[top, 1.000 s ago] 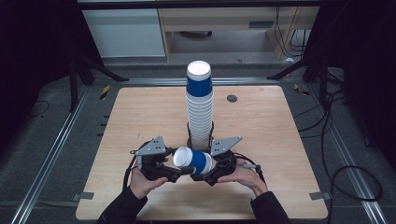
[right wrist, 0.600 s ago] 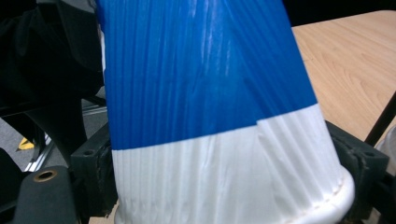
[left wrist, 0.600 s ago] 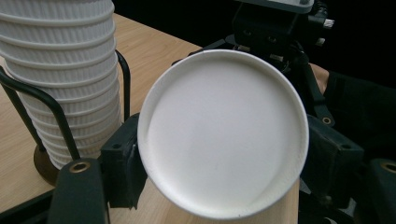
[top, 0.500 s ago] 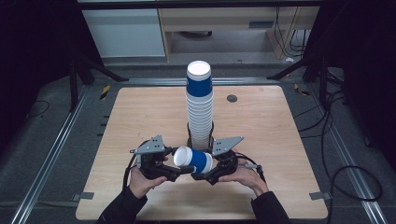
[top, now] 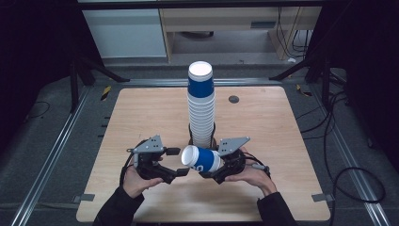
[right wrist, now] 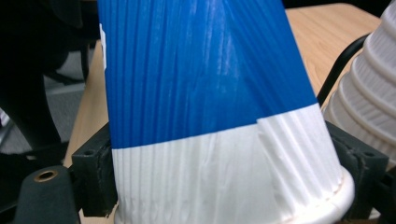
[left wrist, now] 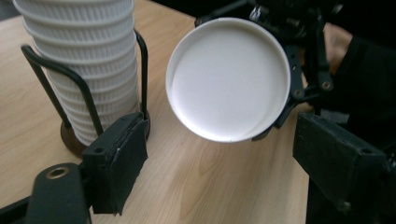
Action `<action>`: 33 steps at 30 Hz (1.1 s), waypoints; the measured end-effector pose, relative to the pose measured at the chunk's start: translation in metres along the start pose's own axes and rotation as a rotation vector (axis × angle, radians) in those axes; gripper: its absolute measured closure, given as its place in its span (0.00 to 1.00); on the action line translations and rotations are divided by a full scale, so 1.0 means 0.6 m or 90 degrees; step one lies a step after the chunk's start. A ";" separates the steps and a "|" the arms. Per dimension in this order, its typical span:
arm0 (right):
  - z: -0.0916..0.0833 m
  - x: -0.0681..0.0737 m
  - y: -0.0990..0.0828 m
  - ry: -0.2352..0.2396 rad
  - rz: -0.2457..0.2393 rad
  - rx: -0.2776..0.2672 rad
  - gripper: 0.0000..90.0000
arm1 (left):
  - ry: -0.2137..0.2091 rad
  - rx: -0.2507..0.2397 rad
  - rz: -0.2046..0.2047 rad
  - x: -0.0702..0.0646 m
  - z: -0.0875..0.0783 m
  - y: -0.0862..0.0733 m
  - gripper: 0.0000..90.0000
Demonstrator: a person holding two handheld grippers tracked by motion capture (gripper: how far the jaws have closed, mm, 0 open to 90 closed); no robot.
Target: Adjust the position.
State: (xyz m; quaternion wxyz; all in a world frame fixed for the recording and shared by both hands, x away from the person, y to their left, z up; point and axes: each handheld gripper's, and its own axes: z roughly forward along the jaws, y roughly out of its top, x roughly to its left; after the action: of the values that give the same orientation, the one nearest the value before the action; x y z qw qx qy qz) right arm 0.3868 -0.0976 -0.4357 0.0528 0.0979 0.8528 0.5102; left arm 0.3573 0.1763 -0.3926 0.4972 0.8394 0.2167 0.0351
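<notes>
Now, cup (top: 201,158): pinched sideways by right gripper (top: 214,170), just before the stack (top: 201,106).
Left gripper (top: 181,162): spread, nothing held, beside cup.

You've got a wooden table (top: 141,117) with a small dark round spot (top: 234,99) well ahead of the right gripper (top: 217,164), a bit to its right. Metal rails (top: 56,150) run down both sides. Cables (top: 348,174) lie on the floor off to its right, and there's a pale cabinet (top: 127,33) far ahead.
</notes>
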 end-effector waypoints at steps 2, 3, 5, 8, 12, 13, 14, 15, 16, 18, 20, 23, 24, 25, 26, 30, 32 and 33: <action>0.003 0.002 -0.001 -0.003 -0.008 0.014 0.17 | -0.005 0.016 -0.003 0.001 0.006 -0.003 0.19; 0.006 0.003 -0.002 -0.003 -0.012 0.022 0.17 | -0.009 0.022 -0.001 0.001 0.009 -0.004 0.19; 0.012 0.005 -0.003 -0.003 -0.018 0.038 0.17 | -0.014 0.036 0.001 0.000 0.016 -0.006 0.19; 0.021 0.010 -0.004 0.002 -0.029 0.057 0.17 | -0.021 0.056 0.003 -0.001 0.024 -0.008 0.18; 0.032 0.015 -0.005 0.005 -0.045 0.079 0.17 | -0.028 0.081 0.003 -0.001 0.036 -0.012 0.18; 0.035 0.016 -0.005 0.006 -0.047 0.086 0.17 | -0.029 0.086 0.005 -0.001 0.038 -0.012 0.18; 0.037 0.018 -0.006 0.006 -0.051 0.089 0.17 | -0.029 0.092 0.007 -0.002 0.040 -0.012 0.18; 0.040 0.019 -0.006 0.008 -0.053 0.094 0.17 | -0.029 0.096 0.007 -0.002 0.042 -0.013 0.19; 0.042 0.020 -0.006 0.007 -0.057 0.100 0.17 | -0.027 0.099 0.009 -0.003 0.043 -0.013 0.19; 0.045 0.022 -0.006 0.008 -0.060 0.105 0.17 | -0.026 0.103 0.006 -0.004 0.046 -0.013 0.20; 0.047 0.023 -0.005 0.008 -0.064 0.108 0.17 | -0.025 0.108 0.007 -0.004 0.047 -0.014 0.21; 0.048 0.025 -0.004 0.009 -0.068 0.111 0.17 | -0.022 0.110 0.005 -0.002 0.048 -0.015 0.24; 0.049 0.026 -0.004 0.010 -0.067 0.112 0.17 | -0.023 0.109 0.005 -0.002 0.048 -0.016 0.26; 0.050 0.026 -0.004 0.009 -0.071 0.114 0.17 | -0.025 0.110 0.003 -0.001 0.048 -0.016 0.27; 0.050 0.026 -0.004 0.009 -0.069 0.115 0.17 | -0.026 0.110 0.004 -0.001 0.048 -0.016 0.27; 0.051 0.026 -0.005 0.011 -0.069 0.116 0.16 | -0.030 0.109 0.008 -0.002 0.047 -0.016 0.28; 0.051 0.025 -0.005 0.014 -0.066 0.114 0.15 | -0.030 0.105 0.010 -0.003 0.046 -0.015 0.28; 0.049 0.024 -0.004 0.014 -0.064 0.105 0.14 | -0.031 0.103 0.011 -0.003 0.044 -0.015 0.29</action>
State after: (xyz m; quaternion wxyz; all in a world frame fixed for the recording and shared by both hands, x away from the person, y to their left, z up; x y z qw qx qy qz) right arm 0.3778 -0.0702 -0.4518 0.0611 0.0535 0.8963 0.4359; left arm 0.3602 0.1575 -0.4132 0.4329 0.8791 0.1997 0.0013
